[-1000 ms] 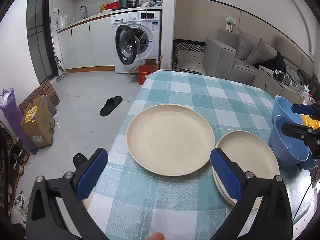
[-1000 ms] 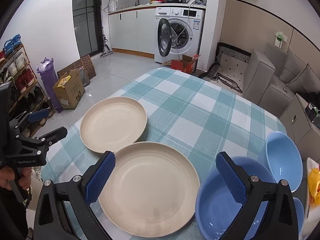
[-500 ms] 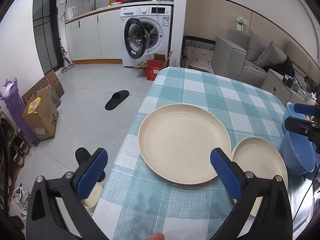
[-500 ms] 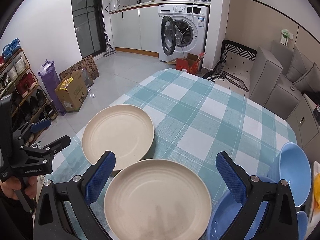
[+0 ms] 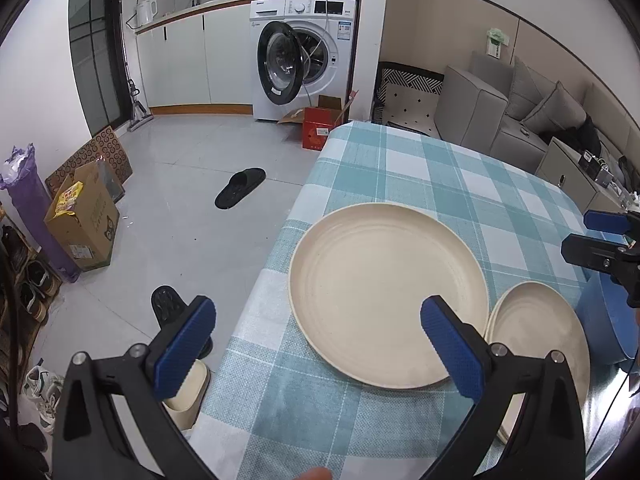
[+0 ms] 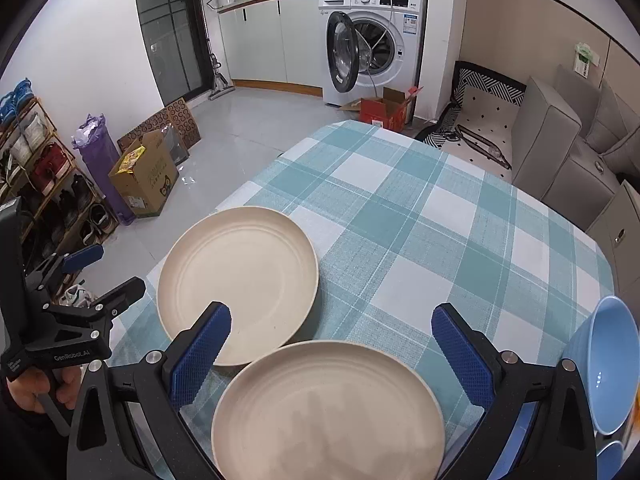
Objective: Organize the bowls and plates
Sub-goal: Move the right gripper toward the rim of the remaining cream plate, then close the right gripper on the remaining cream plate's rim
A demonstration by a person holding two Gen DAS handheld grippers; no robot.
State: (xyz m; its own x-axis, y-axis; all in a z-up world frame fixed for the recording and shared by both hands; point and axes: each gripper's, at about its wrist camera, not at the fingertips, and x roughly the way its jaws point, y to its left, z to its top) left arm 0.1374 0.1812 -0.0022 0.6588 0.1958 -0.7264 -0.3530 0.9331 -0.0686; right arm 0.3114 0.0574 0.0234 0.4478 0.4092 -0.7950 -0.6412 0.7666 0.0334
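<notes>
Checked cloth covers desk (image 6: 400, 220) w/ kitchen behind. Two cream plates: far plate (image 5: 386, 296) near left edge, near plate (image 6: 328, 410) overlapping its rim. Blue bowl (image 6: 612, 364) far right. Left gripper (image 5: 316, 344) & right gripper (image 6: 330, 350) both wide, empty. Plates look light, stiff, smooth; prob pinch at rim.

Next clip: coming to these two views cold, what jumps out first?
Two cream plates on the teal checked tablecloth: the far plate near the table's left edge, the near plate lying directly under the right gripper, whose jaws stand wide open. At the right edge sits a blue bowl. The left gripper hovers open over the far plate's near rim, with a washing machine, door ajar, behind.
</notes>
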